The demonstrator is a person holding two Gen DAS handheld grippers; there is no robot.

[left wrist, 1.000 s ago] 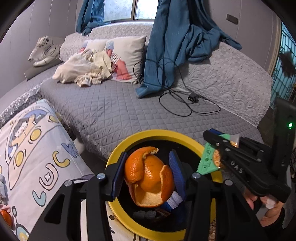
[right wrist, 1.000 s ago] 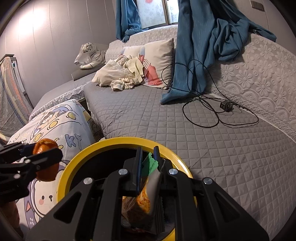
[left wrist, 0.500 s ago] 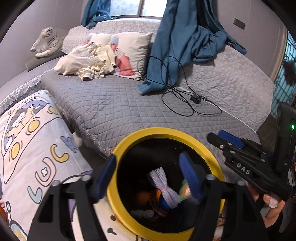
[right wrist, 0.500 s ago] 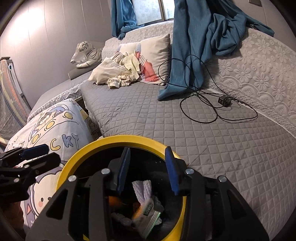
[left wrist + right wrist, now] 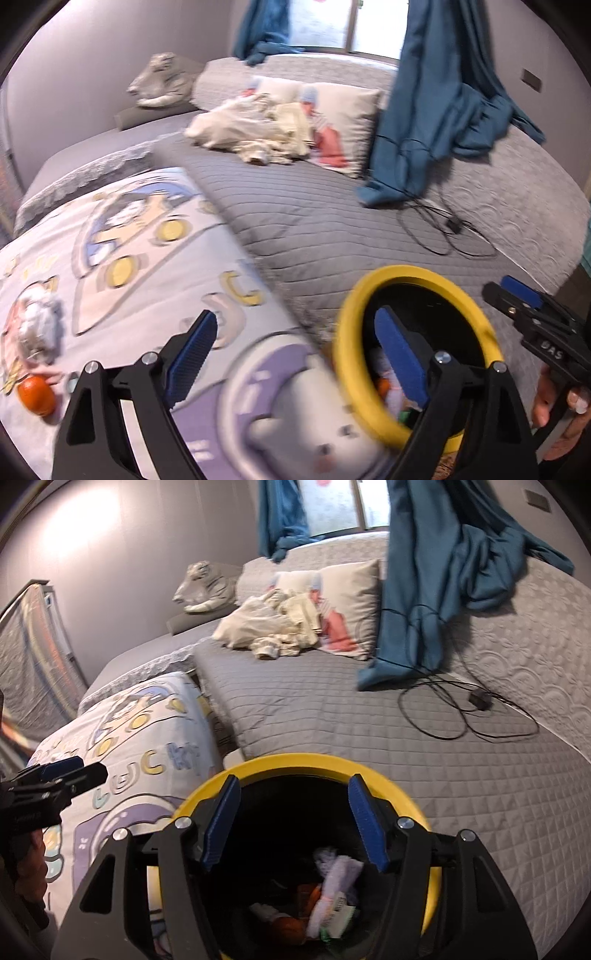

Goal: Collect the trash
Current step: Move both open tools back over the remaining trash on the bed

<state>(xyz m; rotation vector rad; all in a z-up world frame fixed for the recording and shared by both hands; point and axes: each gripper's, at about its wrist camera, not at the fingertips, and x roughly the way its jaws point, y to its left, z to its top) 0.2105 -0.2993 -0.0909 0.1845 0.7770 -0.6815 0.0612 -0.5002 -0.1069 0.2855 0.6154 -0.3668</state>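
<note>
Bedding fills the far field of both views: a grey quilted bed (image 5: 332, 723) lies well beyond both pairs of tongs and carries nothing marked for collection. A cartoon-print blanket (image 5: 122, 266) spreads beneath and ahead of the left gripper (image 5: 295, 354); it serves as the surface on which the remaining litter rests.

The yellow-rimmed bin (image 5: 391, 775) stands directly below the right gripper (image 5: 295, 819), placed against the bed edge so that both hands can reach its mouth. In the left wrist view the bin (image 5: 347, 332) sits behind the left tongs' right finger, offset from the line they point along.

Both pairs of tongs have just been opening. The left pair stands spread wide with nothing between its jaws. The right pair stands partly spread over the bin mouth, also with nothing between its jaws; this posture suits a release into the bin.

Collected trash (image 5: 332, 904), including paper wrappers and orange peel, lies at the bin bottom, below the right tongs.

Remaining items lie on the blanket, left of the left tongs: a crumpled tissue (image 5: 37, 325), then a small orange piece (image 5: 37, 395) nearer the camera. The left tongs' wide spread probably prepares for one of these.
</note>
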